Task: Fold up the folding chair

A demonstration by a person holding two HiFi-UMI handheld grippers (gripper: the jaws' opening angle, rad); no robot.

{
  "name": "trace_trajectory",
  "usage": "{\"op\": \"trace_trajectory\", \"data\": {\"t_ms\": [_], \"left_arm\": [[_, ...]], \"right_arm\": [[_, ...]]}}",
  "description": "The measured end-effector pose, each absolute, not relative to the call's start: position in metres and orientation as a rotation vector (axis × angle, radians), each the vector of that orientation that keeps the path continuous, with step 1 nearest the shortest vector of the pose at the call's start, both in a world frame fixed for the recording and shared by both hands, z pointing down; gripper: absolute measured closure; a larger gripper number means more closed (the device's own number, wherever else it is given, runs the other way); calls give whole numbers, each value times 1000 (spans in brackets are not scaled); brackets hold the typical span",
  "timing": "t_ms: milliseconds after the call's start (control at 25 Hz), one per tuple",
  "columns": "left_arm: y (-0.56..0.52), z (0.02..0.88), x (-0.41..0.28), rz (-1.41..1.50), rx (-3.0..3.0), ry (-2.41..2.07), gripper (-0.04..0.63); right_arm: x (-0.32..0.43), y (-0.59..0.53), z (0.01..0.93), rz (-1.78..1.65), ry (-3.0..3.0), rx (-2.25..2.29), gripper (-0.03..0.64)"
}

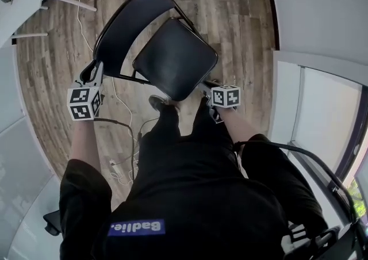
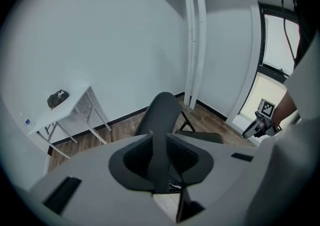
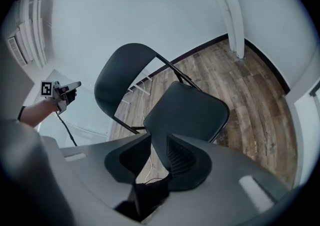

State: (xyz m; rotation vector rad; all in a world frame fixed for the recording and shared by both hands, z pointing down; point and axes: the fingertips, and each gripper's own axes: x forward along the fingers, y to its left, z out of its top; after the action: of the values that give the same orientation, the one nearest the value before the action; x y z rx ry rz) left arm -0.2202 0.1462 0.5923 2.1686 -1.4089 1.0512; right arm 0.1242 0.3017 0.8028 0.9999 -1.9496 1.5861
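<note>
The black folding chair stands open on the wood floor, with its backrest (image 1: pixel 129 23) at the upper left and its seat (image 1: pixel 175 57) tilted toward me. My left gripper (image 1: pixel 95 76) is at the backrest's left edge. In the left gripper view that edge (image 2: pixel 162 120) runs between the pads, with a gap on each side, so the left gripper (image 2: pixel 161 162) is open. My right gripper (image 1: pixel 208 95) is at the seat's near right corner. In the right gripper view the seat's edge (image 3: pixel 187 120) lies between the pads and floor shows beside it, so the right gripper (image 3: pixel 157 157) is open.
A white table (image 2: pixel 65 107) with a dark object (image 2: pixel 57 98) on it stands by the wall at the left. Cables (image 1: pixel 123 138) trail over the floor under the chair. White pipes (image 2: pixel 192 45) run up the far wall, and a window (image 1: pixel 322 109) is at the right.
</note>
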Motion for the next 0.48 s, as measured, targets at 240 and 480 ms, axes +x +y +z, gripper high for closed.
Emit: {"op": "trace_trajectory", "data": {"t_ms": [240,480], "left_arm": [[123,620,-241,1142,2138,-1431,479],[94,638,-253,1168,2146,-1406,442]], "right_arm": [[153,297,856,1682,-1852,1093,509],[182,289,891,1715,-1803,1173,472]]}}
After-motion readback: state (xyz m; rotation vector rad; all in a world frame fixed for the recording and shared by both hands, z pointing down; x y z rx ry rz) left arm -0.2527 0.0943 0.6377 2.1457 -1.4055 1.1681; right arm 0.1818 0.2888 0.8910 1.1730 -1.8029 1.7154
